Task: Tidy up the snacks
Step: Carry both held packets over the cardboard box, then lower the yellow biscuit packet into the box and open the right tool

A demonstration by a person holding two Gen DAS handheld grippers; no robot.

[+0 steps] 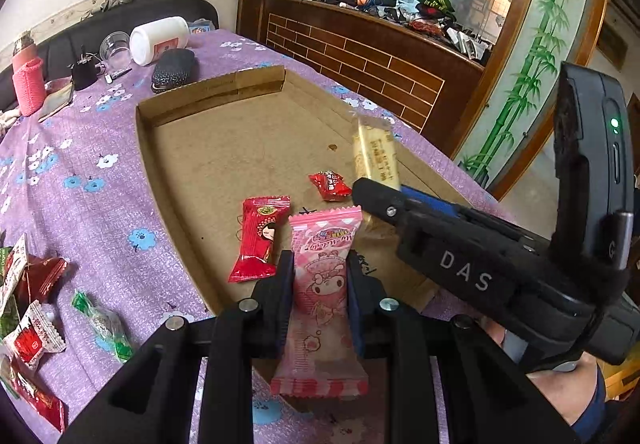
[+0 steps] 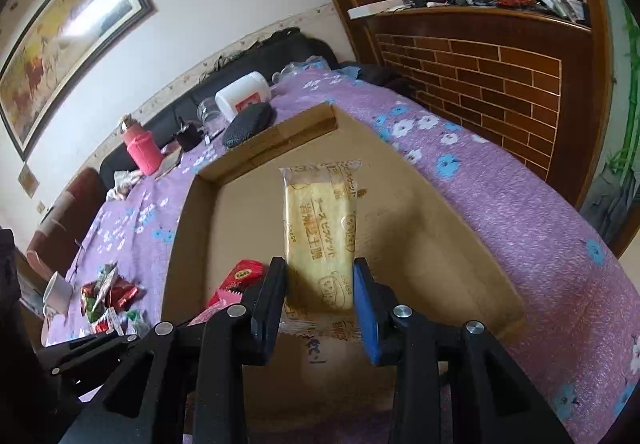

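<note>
My left gripper is shut on a pink snack packet and holds it over the near edge of the flat cardboard tray. My right gripper is shut on a yellow cheese biscuit packet, held above the tray; the packet also shows in the left wrist view, with the right gripper reaching in from the right. A red packet with a cartoon girl and a small red candy lie in the tray.
Several loose snacks lie on the purple flowered tablecloth left of the tray, also in the right wrist view. A white jar, clear cup, dark pouch and pink bottle stand beyond the tray.
</note>
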